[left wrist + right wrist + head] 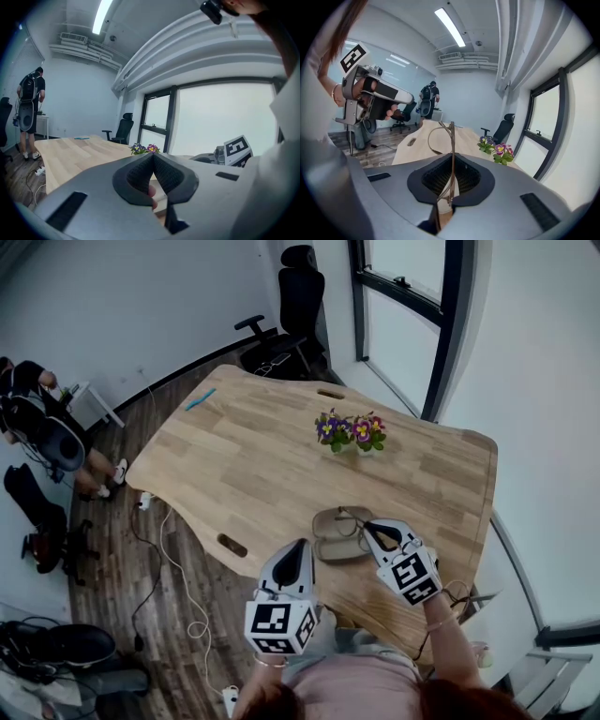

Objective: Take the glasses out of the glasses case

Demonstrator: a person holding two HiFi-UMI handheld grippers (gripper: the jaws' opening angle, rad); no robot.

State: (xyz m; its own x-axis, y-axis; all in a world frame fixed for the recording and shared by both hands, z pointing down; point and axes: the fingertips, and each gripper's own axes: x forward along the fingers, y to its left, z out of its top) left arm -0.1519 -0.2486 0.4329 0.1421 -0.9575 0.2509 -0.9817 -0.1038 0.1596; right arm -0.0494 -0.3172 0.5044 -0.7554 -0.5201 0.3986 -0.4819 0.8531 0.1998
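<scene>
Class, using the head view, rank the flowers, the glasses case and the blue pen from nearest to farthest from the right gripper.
1. The glasses case: lying open, just left of the right gripper, at the near edge of the table.
2. The flowers: mid-table, beyond the gripper.
3. The blue pen: at the far-left corner.

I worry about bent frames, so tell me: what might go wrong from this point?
1. The right tongs pinch the glasses only by a thin part of the frame; they might twist, bend or slip out.
2. The open glasses case lies near the front edge of the table, and the left tongs, shut and empty, steady nothing; a snag could drag it off.
</scene>
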